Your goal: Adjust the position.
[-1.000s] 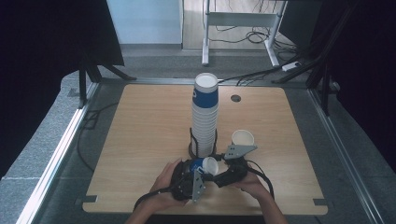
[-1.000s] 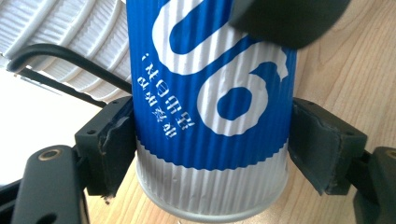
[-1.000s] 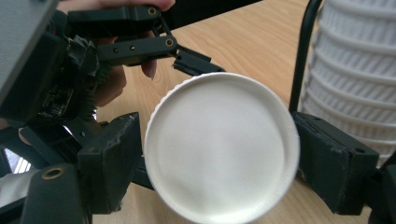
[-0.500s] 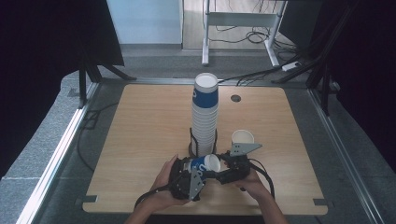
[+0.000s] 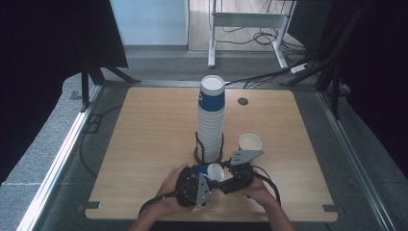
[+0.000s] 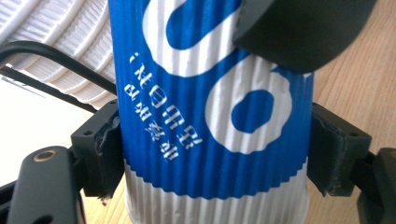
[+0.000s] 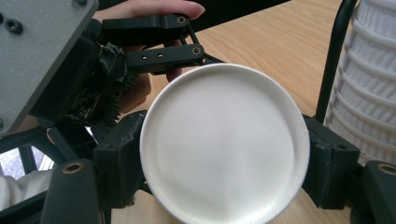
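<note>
A blue and white ribbed paper cup (image 5: 208,171) lies on its side between both grippers near the table's front edge. My left gripper (image 5: 202,172) has just been closing its jaws. In the left gripper view its pads (image 6: 100,149) press both sides of the cup's blue wall (image 6: 210,116). My right gripper (image 5: 222,175) comes from the right. Its pads (image 7: 119,158) clamp the cup's rim, and the white inside of the cup (image 7: 224,144) faces its camera. Both grippers are shut on the cup.
A tall stack of white ribbed cups (image 5: 210,120) topped by a blue one stands in a black wire holder (image 5: 208,156) just behind the grippers. One upright white cup (image 5: 250,143) sits to the stack's right. A cable hole (image 5: 243,101) lies at the back.
</note>
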{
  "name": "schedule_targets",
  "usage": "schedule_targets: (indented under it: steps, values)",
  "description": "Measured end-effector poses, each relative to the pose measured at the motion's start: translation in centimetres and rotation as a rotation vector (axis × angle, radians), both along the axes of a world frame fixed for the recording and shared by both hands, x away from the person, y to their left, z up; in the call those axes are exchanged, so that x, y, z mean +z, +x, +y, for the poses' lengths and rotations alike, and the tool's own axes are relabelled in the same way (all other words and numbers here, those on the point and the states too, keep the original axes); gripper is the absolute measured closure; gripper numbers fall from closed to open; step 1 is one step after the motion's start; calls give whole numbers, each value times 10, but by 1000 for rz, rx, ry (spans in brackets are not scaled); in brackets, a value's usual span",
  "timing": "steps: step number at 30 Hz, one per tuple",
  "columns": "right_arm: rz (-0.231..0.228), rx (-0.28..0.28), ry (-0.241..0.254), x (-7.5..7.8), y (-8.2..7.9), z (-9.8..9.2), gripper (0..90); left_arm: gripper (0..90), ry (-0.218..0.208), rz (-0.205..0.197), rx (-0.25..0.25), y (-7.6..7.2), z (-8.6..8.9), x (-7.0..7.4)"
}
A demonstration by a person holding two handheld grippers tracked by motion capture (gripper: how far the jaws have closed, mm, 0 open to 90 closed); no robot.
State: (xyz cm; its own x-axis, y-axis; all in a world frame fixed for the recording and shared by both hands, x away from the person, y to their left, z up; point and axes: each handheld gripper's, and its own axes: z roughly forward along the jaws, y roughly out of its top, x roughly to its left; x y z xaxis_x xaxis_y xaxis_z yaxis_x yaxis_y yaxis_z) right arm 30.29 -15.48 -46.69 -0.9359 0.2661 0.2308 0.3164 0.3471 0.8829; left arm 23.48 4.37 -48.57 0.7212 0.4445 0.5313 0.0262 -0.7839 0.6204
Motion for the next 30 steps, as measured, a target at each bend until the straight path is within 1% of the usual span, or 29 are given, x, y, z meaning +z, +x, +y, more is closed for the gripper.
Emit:
schedule_targets:
  steps: [2,3,6,7,8,9,10,11,13,14,15,16,17,20,21,22,23,24,25,26,27,28,29,30]
  values:
    - [-1,-23,0,1,0,-2,207,192,8,-9,2,1,1,-1]
    - [-2,-35,1,2,1,-3,200,192,15,-12,5,1,2,-1]
    - [-12,-65,1,7,2,-12,202,193,18,-9,6,3,2,-5]
    - [-21,-71,-7,11,2,-18,208,193,29,-10,5,4,2,-7]
    - [-21,-71,-7,11,2,-18,208,193,29,-10,5,4,2,-7]
    - [-22,-64,-15,13,2,-21,208,193,39,-12,4,4,2,-7]
    - [-32,-59,-35,15,1,-24,208,193,40,-19,4,4,2,-8]
    - [-45,-56,-60,17,0,-25,208,193,53,-23,0,4,2,-8]
    - [-68,-25,-114,19,-4,-28,219,194,71,-29,-11,3,1,-8]
    - [-68,-25,-114,19,-4,-28,219,194,71,-29,-11,3,1,-8]
    - [-65,-21,-123,19,-4,-28,219,194,76,-29,-14,2,1,-8]
    - [-49,-11,-140,18,-3,-28,219,194,77,-30,-19,2,0,-8]
    - [-49,-11,-140,18,-3,-28,219,194,82,-32,-22,1,0,-8]
    - [-37,12,-179,13,-2,-24,218,194,114,-41,-36,-1,-2,-8]
    - [-34,28,-205,10,-3,-21,218,194,128,-37,-53,-3,-3,-9]
    - [-34,28,-205,10,-3,-21,218,194,128,-37,-53,-3,-3,-9]
    - [-33,41,-217,8,-3,-19,217,194,139,-35,-59,-3,-4,-9]
    - [-30,53,-229,7,-4,-17,217,194,139,-33,-63,-4,-5,-10]
    - [-24,71,-257,5,-5,-14,216,194,142,-34,-67,-4,-6,-11]
    - [-24,71,-257,5,-5,-14,216,194,145,-32,-67,-5,-7,-11]
    - [-24,81,-270,3,-5,-13,216,194,156,-33,-69,-5,-7,-11]
    - [-21,90,-280,2,-5,-11,216,194,143,-31,-71,-6,-8,-12]
    - [-12,101,-297,0,-5,-8,216,194,156,-30,-74,-6,-8,-12]
    - [-5,105,-301,-1,-4,-6,216,194,163,-29,-79,-6,-8,-12]
